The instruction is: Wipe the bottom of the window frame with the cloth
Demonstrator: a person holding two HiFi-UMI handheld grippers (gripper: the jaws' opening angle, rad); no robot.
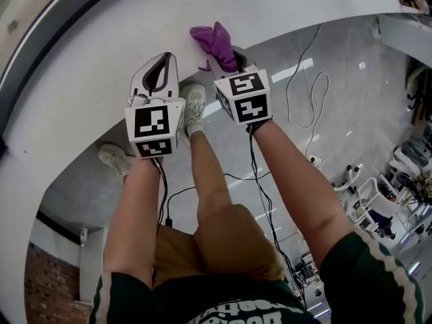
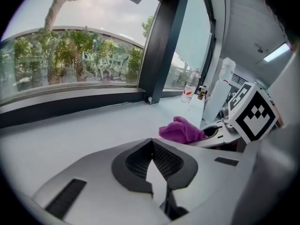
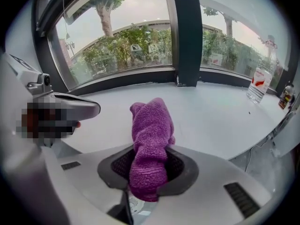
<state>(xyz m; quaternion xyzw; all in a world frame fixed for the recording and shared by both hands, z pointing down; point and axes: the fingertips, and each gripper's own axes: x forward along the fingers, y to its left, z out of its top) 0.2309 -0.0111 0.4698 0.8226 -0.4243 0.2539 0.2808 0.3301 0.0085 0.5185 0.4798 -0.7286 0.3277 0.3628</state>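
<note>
OK, right gripper [image 3: 149,159] has its jaws clamped on the purple cloth [image 3: 150,130]. The cloth is bunched up between the pads and most of it sticks out forward past the tips. The left gripper [image 2: 151,143] has its jaws closed tip to tip with nothing between them, only a small gap showing further back. Both grippers sit side by side over the white sill [image 1: 94,52] with the tips pointing at the window, left just beside right and not touching. From the left gripper view the cloth's free end looks like it rests on the sill, just ahead of the right tips and off to the left gripper's right. The dark bottom rail of the window frame [image 3: 126,80] runs across ahead of both grippers, at the far edge of the sill and well apart from the cloth. A dark upright post [image 3: 186,36] stands ahead of the right gripper, slightly to its right. A clear bottle [image 3: 259,85] stands on the sill far off to the right of the right gripper.
</note>
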